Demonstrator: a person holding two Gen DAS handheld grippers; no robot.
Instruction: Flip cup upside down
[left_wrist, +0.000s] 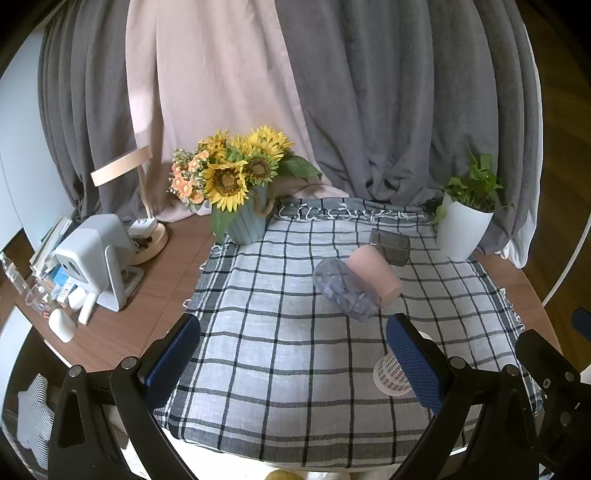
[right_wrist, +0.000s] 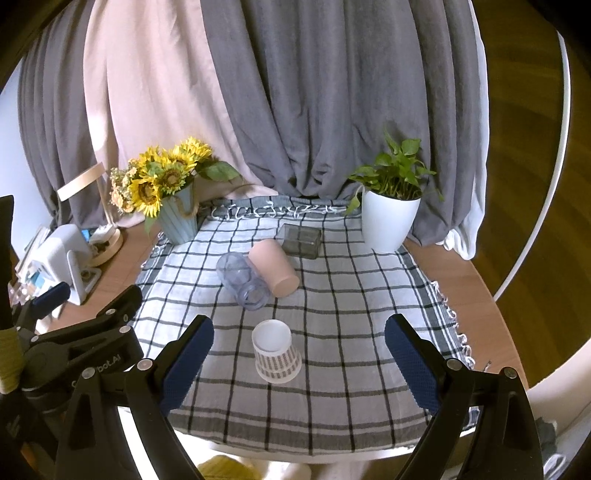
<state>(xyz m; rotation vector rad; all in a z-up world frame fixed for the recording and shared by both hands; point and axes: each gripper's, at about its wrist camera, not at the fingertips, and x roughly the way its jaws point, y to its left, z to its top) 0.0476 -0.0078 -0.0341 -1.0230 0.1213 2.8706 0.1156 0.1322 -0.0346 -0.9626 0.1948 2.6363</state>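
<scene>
The white patterned cup (right_wrist: 275, 354) stands upside down on the checked cloth (right_wrist: 332, 295), wide rim down, between the spread fingers of the right tool (right_wrist: 299, 354), touching neither. From the left tool (left_wrist: 293, 354), also wide open and empty, the cup (left_wrist: 389, 373) sits at 3 o'clock, partly behind its right finger. At 12 o'clock from the cup, a clear cup (right_wrist: 242, 282) and a pink cup (right_wrist: 273, 266) lie on their sides, touching. A blue vase (right_wrist: 179, 218) holds sunflowers; a white pot (right_wrist: 388, 221) holds a green plant.
</scene>
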